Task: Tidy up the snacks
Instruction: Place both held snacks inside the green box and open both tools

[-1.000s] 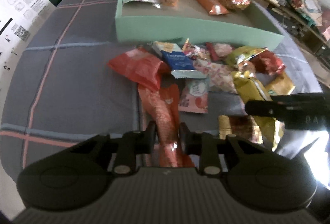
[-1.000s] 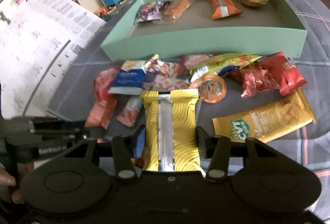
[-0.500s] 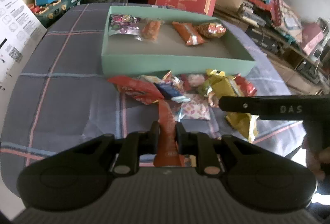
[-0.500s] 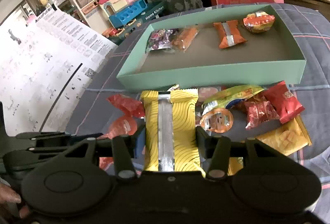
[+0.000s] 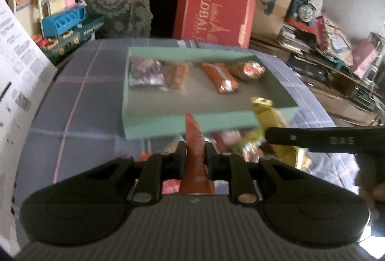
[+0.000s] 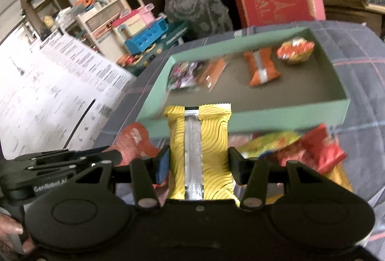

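Note:
My left gripper (image 5: 194, 155) is shut on a long red snack packet (image 5: 194, 138) that sticks up between its fingers, lifted above the snack pile. In the right wrist view my right gripper (image 6: 199, 160) is shut on a yellow wavy-striped packet (image 6: 201, 140) with a silver seam, also lifted. Ahead of both lies the green box (image 5: 168, 125) (image 6: 255, 120) with several snacks inside: a purple bag (image 5: 144, 71), an orange packet (image 5: 220, 77) and a round foil one (image 6: 295, 50). The right gripper shows at the right of the left wrist view (image 5: 312, 139), holding the yellow packet (image 5: 269, 114).
Loose snacks (image 6: 300, 149) remain on the plaid cloth (image 5: 79, 102) in front of the box. A white printed sheet (image 6: 48, 83) stands at the left. Toys (image 5: 62, 20), a red carton (image 5: 214, 6) and clutter crowd the far side. A hand (image 6: 14, 234) grips the left tool.
Both grippers have risen off the pile with their packets, and the views now tilt up over the green box. The left jaws closed tighter on the red packet.

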Demonstrator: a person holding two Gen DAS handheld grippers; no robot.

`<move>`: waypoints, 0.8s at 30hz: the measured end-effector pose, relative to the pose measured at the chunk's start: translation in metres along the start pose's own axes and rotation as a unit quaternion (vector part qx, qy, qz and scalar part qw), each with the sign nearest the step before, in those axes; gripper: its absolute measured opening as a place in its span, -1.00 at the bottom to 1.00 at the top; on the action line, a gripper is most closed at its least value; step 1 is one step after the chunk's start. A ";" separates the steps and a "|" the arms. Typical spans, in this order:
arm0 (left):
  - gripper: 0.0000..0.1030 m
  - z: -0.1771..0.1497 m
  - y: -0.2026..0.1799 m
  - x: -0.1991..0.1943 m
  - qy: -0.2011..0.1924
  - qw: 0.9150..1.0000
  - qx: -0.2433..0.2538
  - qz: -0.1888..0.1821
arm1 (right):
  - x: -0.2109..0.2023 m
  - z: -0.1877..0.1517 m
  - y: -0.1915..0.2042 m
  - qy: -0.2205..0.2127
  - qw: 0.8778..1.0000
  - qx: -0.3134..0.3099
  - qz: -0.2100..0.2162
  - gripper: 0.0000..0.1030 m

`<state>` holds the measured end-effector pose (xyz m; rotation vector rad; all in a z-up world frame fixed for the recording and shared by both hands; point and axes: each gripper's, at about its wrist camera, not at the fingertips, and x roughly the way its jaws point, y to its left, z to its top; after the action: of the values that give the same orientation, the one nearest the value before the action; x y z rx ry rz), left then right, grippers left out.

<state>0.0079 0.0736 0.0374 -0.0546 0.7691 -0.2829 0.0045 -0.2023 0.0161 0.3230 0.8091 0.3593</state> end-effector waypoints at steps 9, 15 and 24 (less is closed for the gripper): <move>-0.68 0.071 0.025 0.058 -0.008 1.000 0.003 0.030 | 0.029 0.061 -0.009 -0.028 0.999 0.009 -0.034 -0.03; -0.68 0.093 0.038 0.110 0.019 0.999 0.010 0.046 | 0.080 0.088 -0.010 -0.010 0.999 0.001 -0.052 -0.03; -0.65 0.096 0.054 0.157 0.049 0.996 0.021 0.068 | 0.151 0.096 -0.016 0.036 0.998 0.015 -0.057 0.01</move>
<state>0.1937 0.0779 -0.0085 0.0519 0.8603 -0.1738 0.1749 -0.1651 -0.0251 0.2913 0.9012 0.2532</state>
